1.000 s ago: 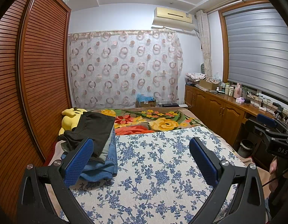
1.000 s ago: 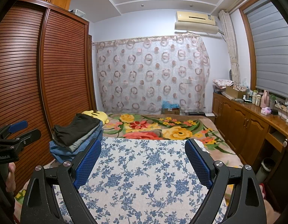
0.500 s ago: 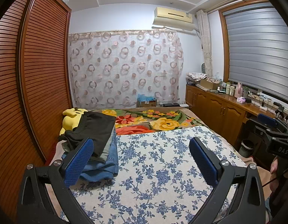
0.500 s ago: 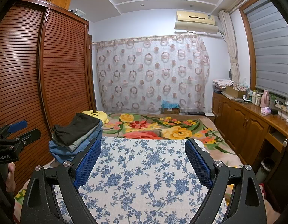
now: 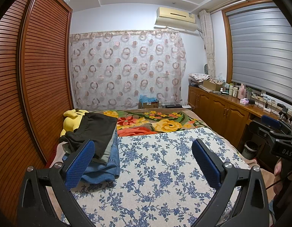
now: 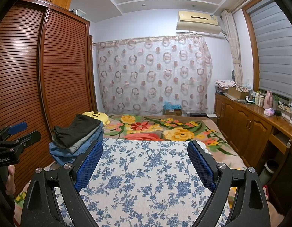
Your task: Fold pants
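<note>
Your left gripper and right gripper hover spread and empty over the floral sheet; stacked pants lie far left.

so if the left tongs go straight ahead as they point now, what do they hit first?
Probably the blue floral bedcover: the left tongs stand open, tilted slightly down over it. The stacked pants lie off to the left. Depth is uncertain.
</note>
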